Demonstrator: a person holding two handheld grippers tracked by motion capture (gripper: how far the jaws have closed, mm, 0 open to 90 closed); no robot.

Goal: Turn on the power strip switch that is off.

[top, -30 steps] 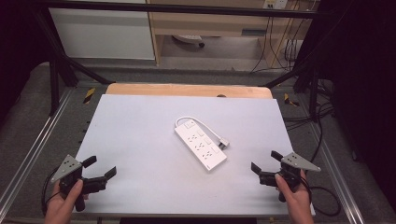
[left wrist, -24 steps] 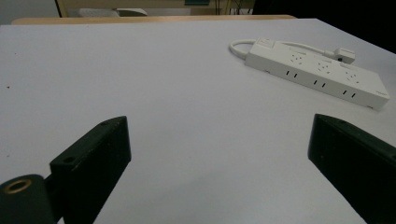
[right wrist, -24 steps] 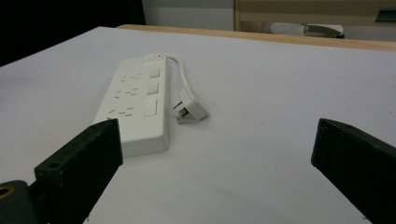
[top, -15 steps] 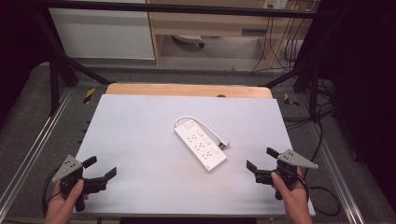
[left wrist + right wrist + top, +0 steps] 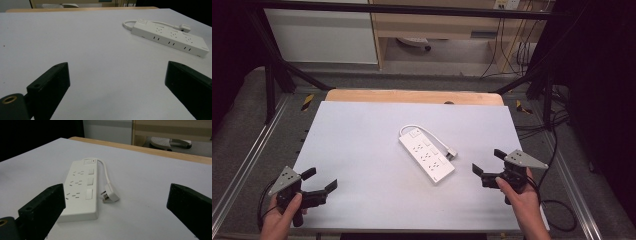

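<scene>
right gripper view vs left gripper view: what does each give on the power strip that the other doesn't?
Right gripper view: the power strip seen end-on from nearby, its three rocker switches, and the plug lying with prongs pointing toward the strip's side.
Left gripper view: the strip's long side face with slots, seen from farther off at upper right.
Both: the strip lying flat on the white table, cord looping from its far end, black jaws spread wide, nothing between them.

Power strip (image 5: 79,191) with plug (image 5: 110,195) between spread jaws
</scene>
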